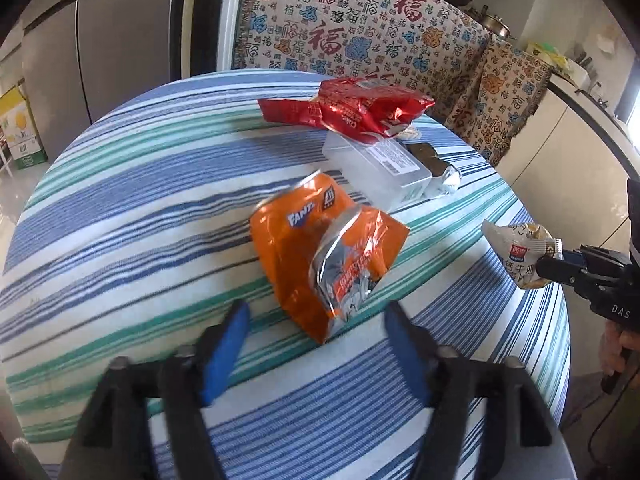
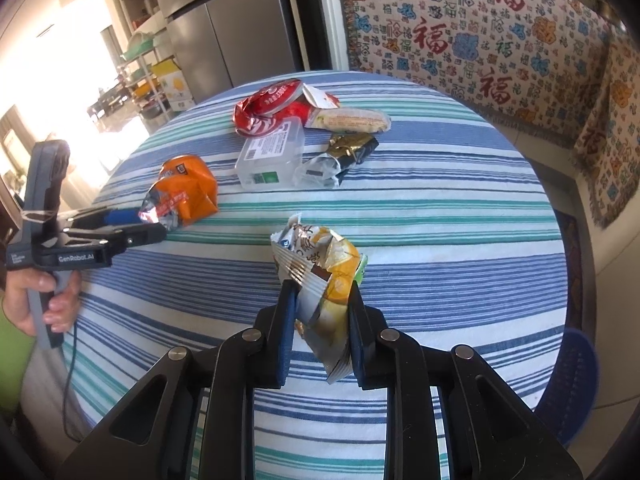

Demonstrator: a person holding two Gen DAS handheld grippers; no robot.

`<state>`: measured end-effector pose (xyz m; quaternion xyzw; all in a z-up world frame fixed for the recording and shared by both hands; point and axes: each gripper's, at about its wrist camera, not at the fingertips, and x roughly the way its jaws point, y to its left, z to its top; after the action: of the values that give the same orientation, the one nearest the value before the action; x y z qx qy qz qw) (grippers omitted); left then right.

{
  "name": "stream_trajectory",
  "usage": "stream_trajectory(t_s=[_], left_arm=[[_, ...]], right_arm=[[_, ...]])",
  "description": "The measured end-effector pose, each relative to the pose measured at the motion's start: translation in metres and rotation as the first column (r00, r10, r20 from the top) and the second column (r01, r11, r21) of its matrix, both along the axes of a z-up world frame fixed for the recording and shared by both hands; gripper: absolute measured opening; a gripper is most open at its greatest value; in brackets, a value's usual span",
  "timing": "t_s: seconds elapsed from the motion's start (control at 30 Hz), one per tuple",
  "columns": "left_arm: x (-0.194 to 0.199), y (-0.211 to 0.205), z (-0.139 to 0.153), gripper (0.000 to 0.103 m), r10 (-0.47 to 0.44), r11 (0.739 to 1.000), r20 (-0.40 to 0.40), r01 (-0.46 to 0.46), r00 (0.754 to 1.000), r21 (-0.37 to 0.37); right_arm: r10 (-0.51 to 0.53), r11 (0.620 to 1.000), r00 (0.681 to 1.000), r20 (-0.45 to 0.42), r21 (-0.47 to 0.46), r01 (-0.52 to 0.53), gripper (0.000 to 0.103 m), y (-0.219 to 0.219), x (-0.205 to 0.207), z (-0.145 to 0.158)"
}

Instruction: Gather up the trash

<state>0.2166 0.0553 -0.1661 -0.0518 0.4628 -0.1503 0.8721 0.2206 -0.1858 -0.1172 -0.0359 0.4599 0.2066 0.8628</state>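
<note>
Between the right gripper's [image 2: 320, 320] fingers [image 2: 286, 332], a snack wrapper [image 2: 324, 276].

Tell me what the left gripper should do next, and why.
Probably ease forward and close on the crushed orange Fanta can. The left gripper is open with the can lying just ahead between its fingers, untouched, while the right gripper is already shut on a snack wrapper.
</note>
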Motion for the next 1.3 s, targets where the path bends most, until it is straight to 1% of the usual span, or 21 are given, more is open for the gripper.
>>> stream_trajectory(t_s=[0.03, 0.07, 0.1, 0.2, 0.3, 0.37, 0.4, 0.47, 0.53, 0.57, 0.6, 0.67, 0.73, 0.77, 0.87, 0.93, 1.13, 1.17, 1.3], left_arm=[[0.004, 0.001, -0.001, 0.084, -0.012, 1.000, -0.001, 0.012, 1.000, 0.006], [0.009, 0.002, -0.003, 0.084, -0.025, 1.000, -0.005, 0.025, 1.000, 0.011], [0.015, 0.002, -0.003, 0.084, -0.049, 0.999, 0.008, 0.048, 0.999, 0.014], [0.035, 0.001, -0.004, 0.085, -0.101, 0.995, 0.006, 0.101, 0.995, -0.006], [0.049, -0.005, -0.005, 0.085, -0.137, 0.991, 0.028, 0.137, 0.990, 0.004], [0.052, -0.005, -0.006, 0.083, -0.134, 0.991, 0.035, 0.135, 0.990, -0.012], [0.052, -0.005, -0.005, 0.076, -0.132, 0.991, 0.038, 0.133, 0.991, -0.021], [0.050, -0.002, -0.004, 0.070, -0.116, 0.991, 0.038, 0.119, 0.992, -0.068], [0.047, 0.000, -0.001, 0.062, -0.095, 0.992, 0.045, 0.098, 0.994, -0.075], [0.043, 0.001, 0.003, 0.058, -0.077, 0.993, 0.065, 0.082, 0.995, -0.083], [0.039, 0.000, 0.007, 0.058, -0.055, 0.996, 0.056, 0.059, 0.997, -0.074], [0.031, -0.007, 0.010, 0.057, -0.053, 0.997, 0.074, 0.056, 0.996, -0.048], [0.022, -0.020, 0.011, 0.057, -0.048, 0.999, 0.086, 0.048, 0.995, 0.007], [0.018, -0.024, 0.011, 0.057, -0.042, 0.999, 0.088, 0.040, 0.995, 0.018], [0.010, -0.037, 0.020, 0.057, -0.013, 1.000, 0.090, 0.011, 0.996, 0.021], [0.004, -0.051, 0.029, 0.057, -0.023, 1.000, 0.102, 0.022, 0.994, 0.010], [0.004, -0.115, 0.050, 0.057, -0.108, 0.994, 0.108, 0.108, 0.988, 0.005], [0.004, -0.123, 0.052, 0.057, -0.117, 0.993, 0.111, 0.117, 0.987, 0.005], [0.008, -0.177, 0.067, 0.057, -0.179, 0.983, 0.125, 0.181, 0.976, -0.009]], right_arm=[[0.002, 1.000, 1.000, 0.000, -0.001, -0.002, 0.023, 0.001, 0.000, 0.000], [0.006, 1.000, 1.000, 0.000, 0.000, -0.006, 0.023, 0.001, 0.000, -0.001], [0.008, 1.000, 1.000, -0.001, -0.001, -0.008, 0.023, 0.002, -0.001, -0.002], [0.013, 1.000, 1.000, -0.006, -0.007, -0.014, 0.023, 0.005, -0.001, -0.005], [0.015, 1.000, 1.000, -0.009, -0.008, -0.015, 0.023, 0.008, 0.000, -0.007], [0.013, 1.000, 1.000, -0.009, -0.008, -0.013, 0.023, 0.007, 0.000, -0.008], [0.013, 1.000, 1.000, -0.008, -0.008, -0.013, 0.023, 0.007, 0.000, -0.007], [0.010, 1.000, 1.000, -0.004, -0.008, -0.011, 0.023, 0.005, 0.000, -0.006], [0.004, 1.000, 1.000, 0.002, -0.005, -0.004, 0.023, 0.002, -0.001, -0.003], [0.001, 1.000, 1.000, 0.004, -0.003, -0.001, 0.023, 0.000, -0.001, -0.002], [-0.003, 1.000, 1.000, 0.006, 0.001, 0.003, 0.023, -0.001, -0.002, -0.001], [-0.010, 1.000, 1.000, 0.012, 0.006, 0.010, 0.023, -0.005, -0.003, 0.003], [-0.017, 1.000, 1.000, 0.018, 0.002, 0.017, 0.023, -0.008, -0.004, 0.005], [-0.023, 1.000, 1.000, 0.017, 0.005, 0.023, 0.023, -0.010, -0.004, 0.005], [-0.054, 0.998, 0.998, 0.017, 0.030, 0.053, 0.023, -0.022, -0.005, 0.008], [-0.068, 0.997, 0.997, 0.020, 0.033, 0.068, 0.023, -0.029, -0.006, 0.011], [-0.134, 0.989, 0.991, 0.022, 0.060, 0.132, 0.023, -0.063, -0.008, 0.021], [-0.151, 0.987, 0.988, 0.030, 0.066, 0.149, 0.023, -0.073, -0.009, 0.026], [-0.245, 0.968, 0.967, 0.068, 0.077, 0.240, 0.023, -0.122, -0.020, 0.046]])
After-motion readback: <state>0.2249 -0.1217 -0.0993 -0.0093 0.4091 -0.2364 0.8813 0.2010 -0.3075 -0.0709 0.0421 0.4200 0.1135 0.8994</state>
